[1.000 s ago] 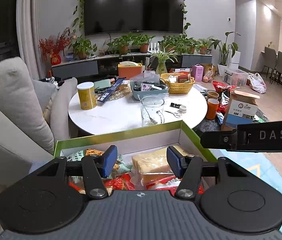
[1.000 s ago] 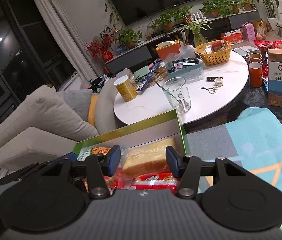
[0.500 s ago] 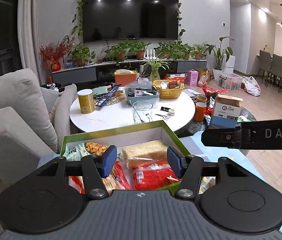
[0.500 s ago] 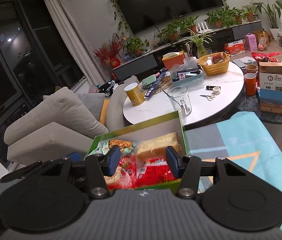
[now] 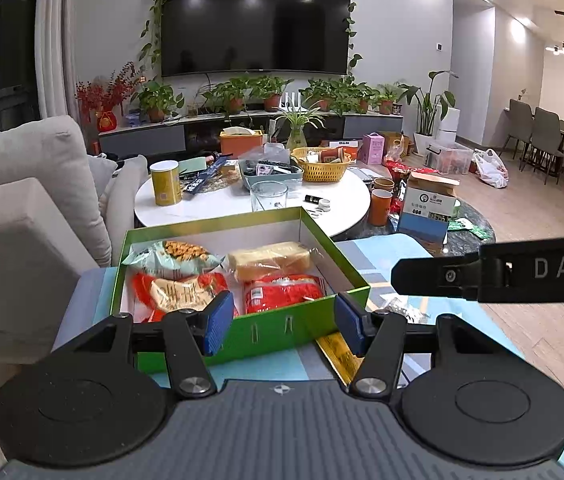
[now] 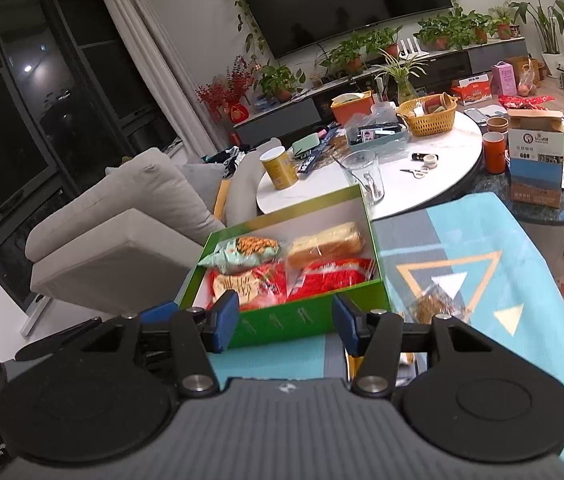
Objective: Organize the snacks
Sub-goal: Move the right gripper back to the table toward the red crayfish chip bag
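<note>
I'd go next for the clear snack bag (image 6: 438, 300) lying on the blue mat (image 6: 478, 236) right of the green box (image 5: 277, 328), low and square; left gripper (image 5: 282, 322) and right gripper (image 6: 286, 322) both empty, jaws apart, touching nothing.

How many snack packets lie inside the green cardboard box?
4: mint-green packet of orange snacks back left, clear-wrapped bread loaf back right, red packet with beige label front left, red packet front right. More may lie hidden underneath.
</note>
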